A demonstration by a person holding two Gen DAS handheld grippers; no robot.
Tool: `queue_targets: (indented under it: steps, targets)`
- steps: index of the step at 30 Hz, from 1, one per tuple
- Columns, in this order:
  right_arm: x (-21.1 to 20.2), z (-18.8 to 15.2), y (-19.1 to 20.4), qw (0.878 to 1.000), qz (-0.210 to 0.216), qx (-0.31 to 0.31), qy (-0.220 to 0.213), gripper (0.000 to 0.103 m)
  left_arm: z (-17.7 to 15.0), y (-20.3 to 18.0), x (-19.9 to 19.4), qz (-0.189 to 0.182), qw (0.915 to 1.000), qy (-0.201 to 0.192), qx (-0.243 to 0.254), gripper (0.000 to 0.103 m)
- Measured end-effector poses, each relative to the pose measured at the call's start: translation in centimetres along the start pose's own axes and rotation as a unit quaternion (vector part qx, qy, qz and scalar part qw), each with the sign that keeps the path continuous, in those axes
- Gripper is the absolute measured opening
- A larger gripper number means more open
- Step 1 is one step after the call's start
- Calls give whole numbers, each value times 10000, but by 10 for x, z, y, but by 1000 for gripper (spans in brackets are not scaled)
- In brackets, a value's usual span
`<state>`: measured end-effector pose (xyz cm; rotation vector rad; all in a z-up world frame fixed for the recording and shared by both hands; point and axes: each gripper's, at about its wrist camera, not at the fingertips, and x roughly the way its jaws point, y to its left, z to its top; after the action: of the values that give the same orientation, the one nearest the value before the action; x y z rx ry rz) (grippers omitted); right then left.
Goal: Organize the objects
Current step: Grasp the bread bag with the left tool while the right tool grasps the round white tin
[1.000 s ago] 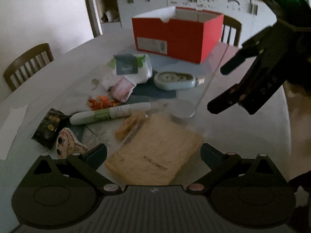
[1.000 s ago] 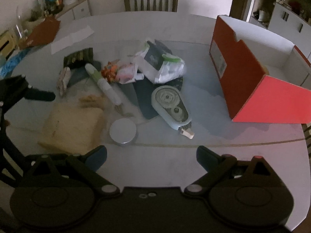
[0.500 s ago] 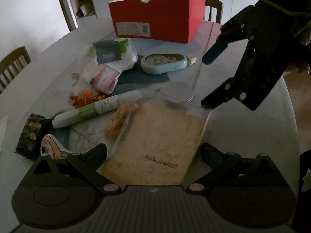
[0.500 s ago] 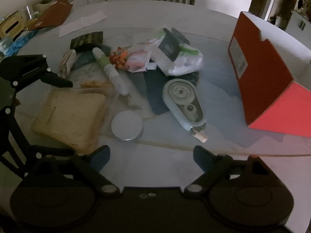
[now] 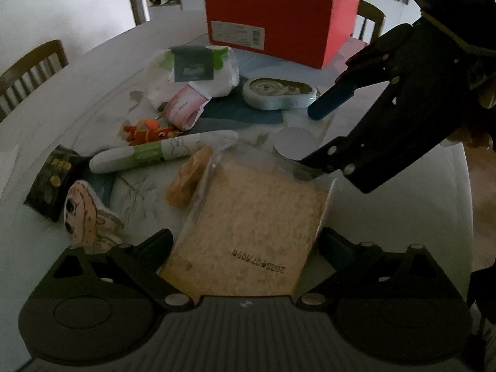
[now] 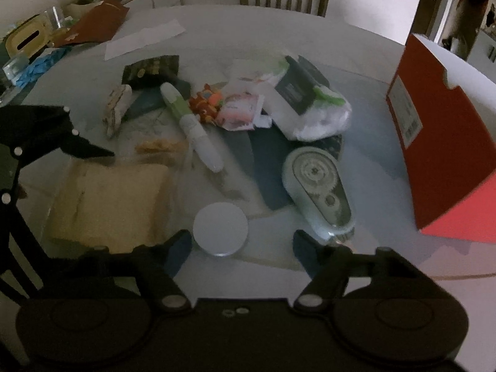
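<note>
right gripper: we have just been narrowing its jaws around the round white disc, which lies between the 2 fingertips; a gap shows on each side, so the pads do not press it yet.
right gripper's tilt: pointed steeply down at the table, which we judge suits a flat disc that can only be caught by its rim.
left gripper: fingers spread wide, 1 at each near corner of the bagged bread slice; the bag lies between them, and no pinch shows.
why the left waits there: we judge it is lined up on the bread as the next pick, or is steadying the bag while the right works just beyond it.
red box: far past both sets of fingertips, open at the top, likely where things are meant to go.
correction tape: just beyond the right fingertip of the right gripper, close enough to be nudged.
pen: beyond the left fingertip of the left gripper, touching the pile.
progress: we judge it early; most items are not yet in the box.
</note>
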<state>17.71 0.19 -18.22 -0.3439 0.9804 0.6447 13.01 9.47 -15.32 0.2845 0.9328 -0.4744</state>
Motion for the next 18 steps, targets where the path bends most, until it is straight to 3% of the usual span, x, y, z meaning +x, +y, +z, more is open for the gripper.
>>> queue_targets:
  steps: [4, 8, 18]
  targets:
    - [0, 1, 5, 10000, 12, -47, -78, 56, -3, -3, -5, 114, 9997, -7, -214, 96]
    - [-3, 1, 7, 9999, 43, -58, -90, 38, -5, -5, -10, 242, 9985, -27, -491, 90]
    - [-23, -4, -3, 9996, 101, 159, -225, 38, -5, -16, -20, 475, 9920, -66, -1166, 84]
